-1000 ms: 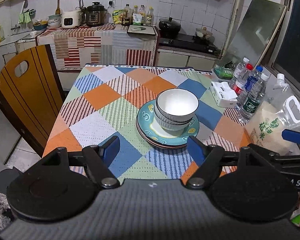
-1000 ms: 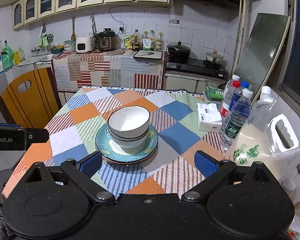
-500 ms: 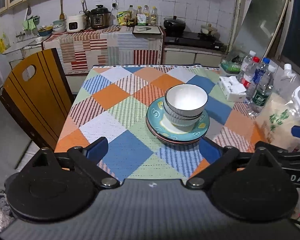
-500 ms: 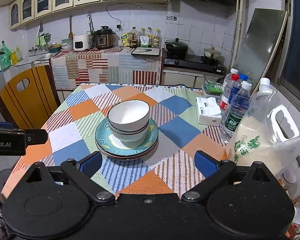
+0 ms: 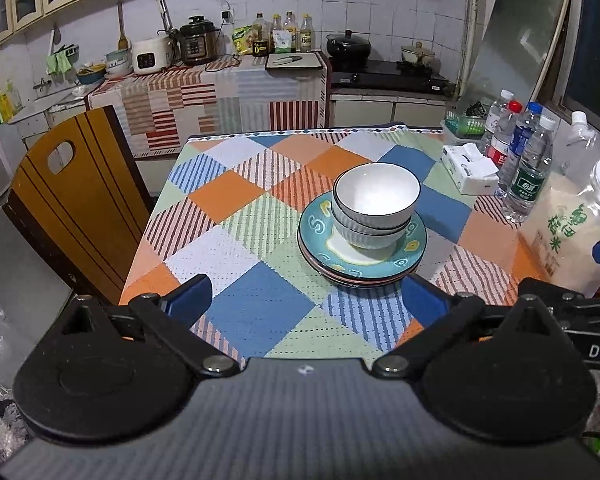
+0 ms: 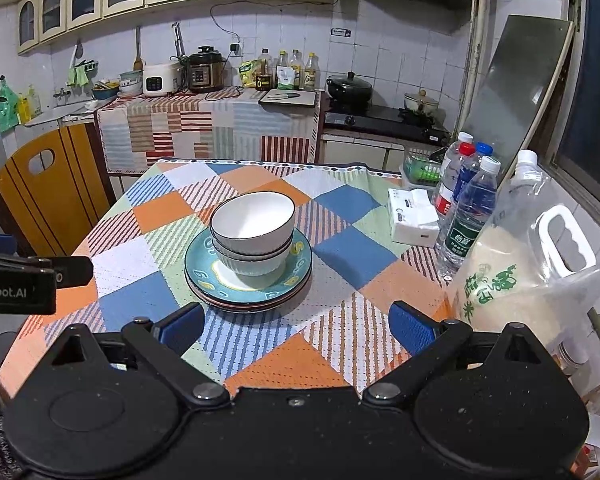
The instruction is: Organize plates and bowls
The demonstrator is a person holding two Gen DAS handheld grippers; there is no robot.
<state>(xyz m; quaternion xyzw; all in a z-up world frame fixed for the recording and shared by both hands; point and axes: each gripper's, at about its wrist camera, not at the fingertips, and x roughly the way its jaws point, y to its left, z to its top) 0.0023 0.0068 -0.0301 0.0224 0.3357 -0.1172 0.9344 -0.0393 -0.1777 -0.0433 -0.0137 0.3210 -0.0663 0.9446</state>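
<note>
Two white bowls (image 5: 374,204) are nested on a stack of teal patterned plates (image 5: 320,236) in the middle of the checked tablecloth. The same bowls (image 6: 252,224) and plates (image 6: 296,268) show in the right wrist view. My left gripper (image 5: 306,294) is open and empty, near the table's front edge, short of the stack. My right gripper (image 6: 296,324) is open and empty, also at the front edge, with the stack ahead and slightly left. The left gripper's body shows at the left edge of the right wrist view.
Several water bottles (image 5: 528,172), a tissue pack (image 5: 468,168) and a bag of rice (image 6: 516,264) stand along the table's right side. A wooden chair (image 5: 72,200) stands at the left. A counter with appliances (image 6: 204,68) is behind the table.
Both grippers have drawn back and up from the stack. The left gripper's fingers have spread wider. The bowls and plates have not moved.
</note>
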